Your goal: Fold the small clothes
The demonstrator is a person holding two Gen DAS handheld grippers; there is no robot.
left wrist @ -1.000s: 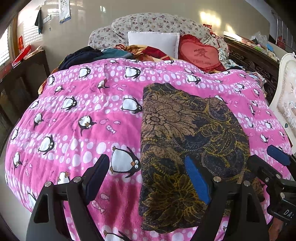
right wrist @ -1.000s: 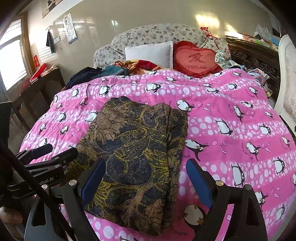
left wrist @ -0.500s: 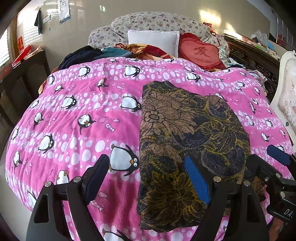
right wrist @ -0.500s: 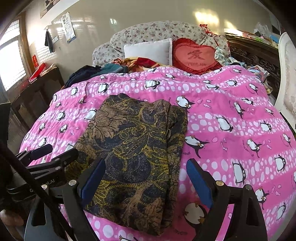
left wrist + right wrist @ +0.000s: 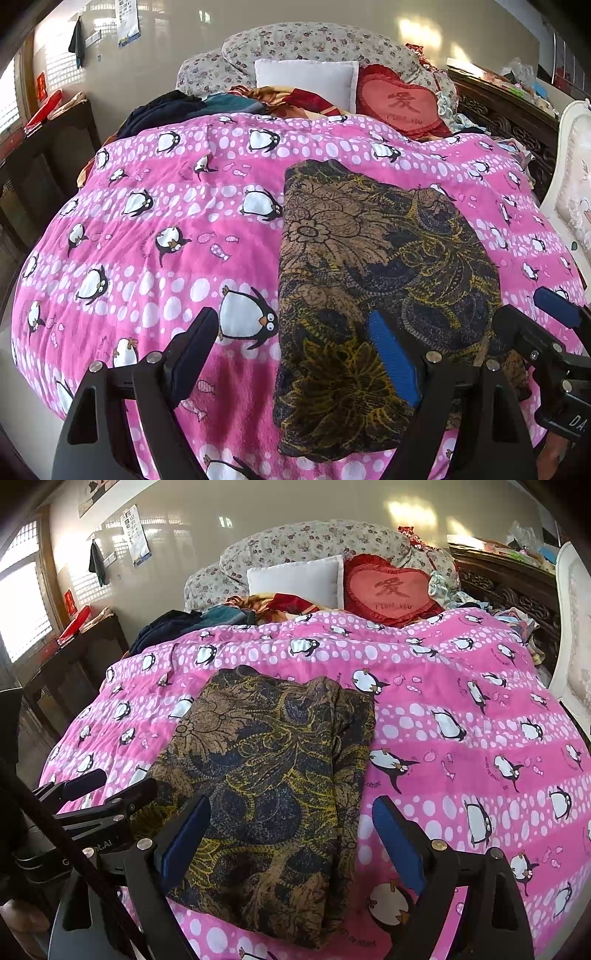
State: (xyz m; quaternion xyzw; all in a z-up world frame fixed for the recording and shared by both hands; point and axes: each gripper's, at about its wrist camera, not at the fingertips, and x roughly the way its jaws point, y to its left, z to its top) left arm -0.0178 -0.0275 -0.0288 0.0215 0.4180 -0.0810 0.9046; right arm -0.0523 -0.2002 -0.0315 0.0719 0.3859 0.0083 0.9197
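Observation:
A dark garment (image 5: 376, 273) with a brown and yellow floral print lies folded lengthwise on the pink penguin blanket (image 5: 166, 229). My left gripper (image 5: 295, 354) hangs open above its near left edge, jaws wide, nothing between the pads. In the right wrist view the same garment (image 5: 273, 775) runs down the middle of the blanket (image 5: 461, 709). My right gripper (image 5: 291, 842) is open over the garment's near right corner, holding nothing. Each gripper shows at the edge of the other's view: the right gripper (image 5: 532, 314) and the left gripper (image 5: 110, 786).
Pillows sit at the head of the bed: a white one (image 5: 306, 79), a red heart cushion (image 5: 402, 103), a floral bolster (image 5: 317, 40). Loose dark and coloured clothes (image 5: 173, 109) pile behind the blanket. A dark wooden cabinet (image 5: 40, 155) stands left, a carved headboard (image 5: 509, 122) and white chair (image 5: 576, 192) right.

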